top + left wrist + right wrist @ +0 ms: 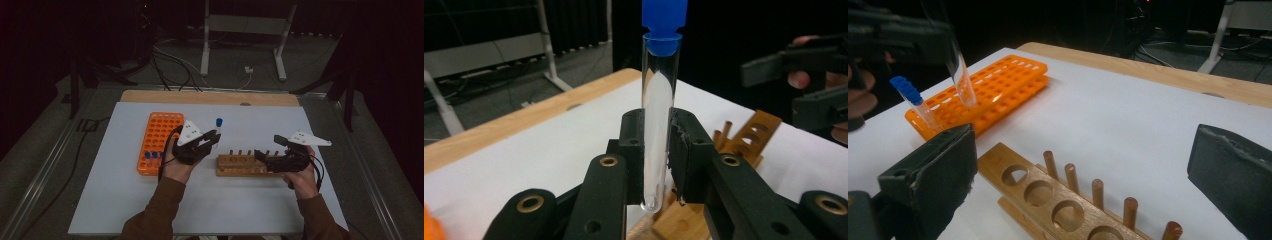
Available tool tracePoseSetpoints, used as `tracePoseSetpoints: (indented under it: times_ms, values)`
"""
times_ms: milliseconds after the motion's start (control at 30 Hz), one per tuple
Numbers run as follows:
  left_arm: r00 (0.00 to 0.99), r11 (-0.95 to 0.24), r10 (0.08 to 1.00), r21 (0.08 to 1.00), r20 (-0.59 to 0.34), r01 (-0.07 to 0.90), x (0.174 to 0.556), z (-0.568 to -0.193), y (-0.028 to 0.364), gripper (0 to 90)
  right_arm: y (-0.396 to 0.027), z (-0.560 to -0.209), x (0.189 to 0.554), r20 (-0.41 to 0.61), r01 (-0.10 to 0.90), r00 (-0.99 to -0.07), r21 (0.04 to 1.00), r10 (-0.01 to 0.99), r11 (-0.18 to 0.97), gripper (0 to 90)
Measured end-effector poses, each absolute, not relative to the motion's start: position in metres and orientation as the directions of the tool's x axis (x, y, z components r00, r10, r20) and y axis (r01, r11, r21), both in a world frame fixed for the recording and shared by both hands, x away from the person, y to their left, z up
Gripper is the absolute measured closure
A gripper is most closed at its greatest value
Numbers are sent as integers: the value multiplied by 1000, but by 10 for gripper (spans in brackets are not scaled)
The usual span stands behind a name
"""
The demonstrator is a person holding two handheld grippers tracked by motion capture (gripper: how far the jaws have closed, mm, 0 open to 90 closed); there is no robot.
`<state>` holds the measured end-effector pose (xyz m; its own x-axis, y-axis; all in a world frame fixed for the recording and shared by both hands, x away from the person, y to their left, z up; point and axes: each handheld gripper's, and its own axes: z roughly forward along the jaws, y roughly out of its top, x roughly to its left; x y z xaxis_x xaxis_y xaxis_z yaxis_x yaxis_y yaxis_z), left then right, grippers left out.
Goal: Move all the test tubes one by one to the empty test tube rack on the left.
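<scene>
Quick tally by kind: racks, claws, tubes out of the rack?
Orange rack: 1
Wooden rack: 1
Claws: 2 (left claw, right claw)
Blue-capped tube out of the rack, gripped in the left claw: 1
Total: 5
Capped tubes in the orange rack: too dim to count.

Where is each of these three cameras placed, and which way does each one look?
High view: above the person's side, looking forward and down on the white table; forearms, both hands show.
Left gripper view: rides the left gripper, looking along its black jaws, clamped on a clear blue-capped test tube.
Right gripper view: rides the right gripper, open jaws framing the wooden rack with round holes and pegs.
Shared: both gripper views show that wooden rack; the orange plastic rack appears in high and right views.
</scene>
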<state>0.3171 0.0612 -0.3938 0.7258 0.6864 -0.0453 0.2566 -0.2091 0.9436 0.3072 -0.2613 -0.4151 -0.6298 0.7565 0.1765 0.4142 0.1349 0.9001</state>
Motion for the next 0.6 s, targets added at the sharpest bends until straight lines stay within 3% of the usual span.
tracePoseSetpoints:
  times_ms: [600]
  values:
    - [581, -116, 813, 964, -47, 241, 322, -376, 159, 784, -283, -415, 303, 155, 409, -599, 903, 786, 134, 1]
